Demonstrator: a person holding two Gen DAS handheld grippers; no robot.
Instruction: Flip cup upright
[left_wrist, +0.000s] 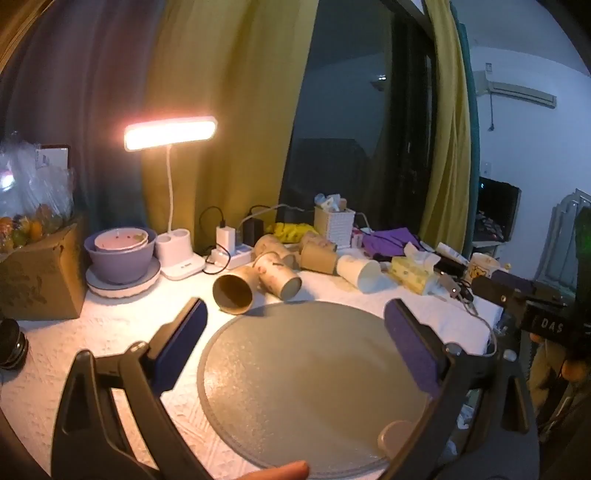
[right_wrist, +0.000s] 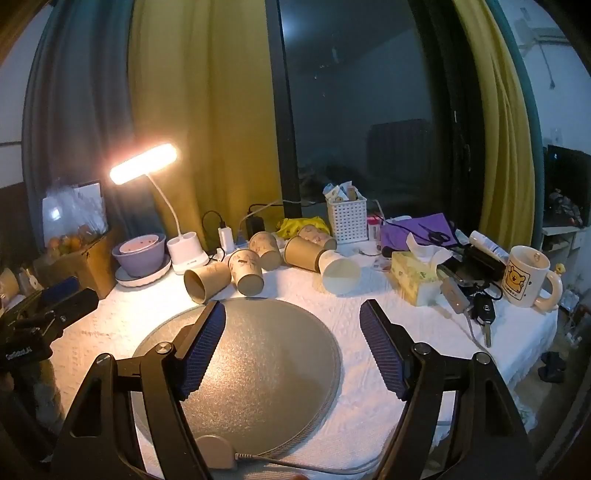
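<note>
Several paper cups lie on their sides behind a round grey mat (left_wrist: 310, 369) (right_wrist: 255, 365). The nearest brown cup (left_wrist: 233, 288) (right_wrist: 205, 282) has its mouth toward me. A patterned cup (left_wrist: 279, 277) (right_wrist: 246, 271) lies beside it, and a white cup (left_wrist: 359, 272) (right_wrist: 339, 272) lies to the right. More brown cups (left_wrist: 317, 254) (right_wrist: 304, 253) lie behind. My left gripper (left_wrist: 295, 308) is open and empty above the mat. My right gripper (right_wrist: 291, 308) is open and empty above the mat, short of the cups.
A lit desk lamp (left_wrist: 170, 136) (right_wrist: 144, 164), stacked bowls (left_wrist: 120, 254) (right_wrist: 142, 254), a cardboard box (left_wrist: 40, 277), a white basket (right_wrist: 347, 218), a tissue box (right_wrist: 415, 275), keys (right_wrist: 484, 314) and a bear mug (right_wrist: 526, 277) crowd the white table.
</note>
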